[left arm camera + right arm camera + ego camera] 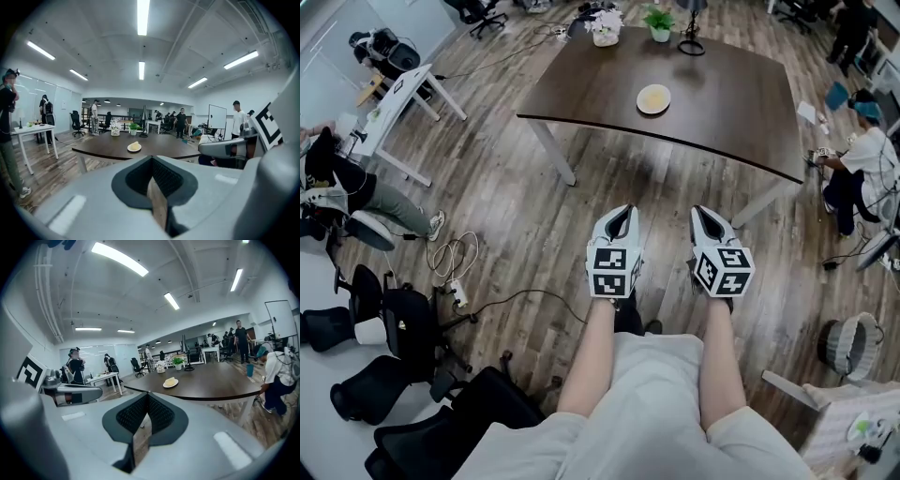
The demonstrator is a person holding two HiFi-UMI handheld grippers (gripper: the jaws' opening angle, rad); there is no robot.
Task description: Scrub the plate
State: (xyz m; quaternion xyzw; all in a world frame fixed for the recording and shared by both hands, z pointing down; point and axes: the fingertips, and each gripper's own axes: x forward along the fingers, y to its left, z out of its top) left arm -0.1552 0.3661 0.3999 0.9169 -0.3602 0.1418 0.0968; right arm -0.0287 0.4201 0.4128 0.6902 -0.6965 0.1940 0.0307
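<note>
Plate (665, 107) not touched yet. My left gripper (622, 213) and right gripper (702, 215) are both clenched empty, side by side, short of the table (741, 112). Plate sits mid-table, straight ahead between them, yellow lump (653, 96) on it. Neither gripper clearly nearer, I'd say.

Dark table (722, 103) w/ plate (653, 98), plant (660, 21), flowers(?) (605, 26)

The yellow lump (654, 96) on the plate (642, 105) is too small to identify, perhaps a sponge.
</note>
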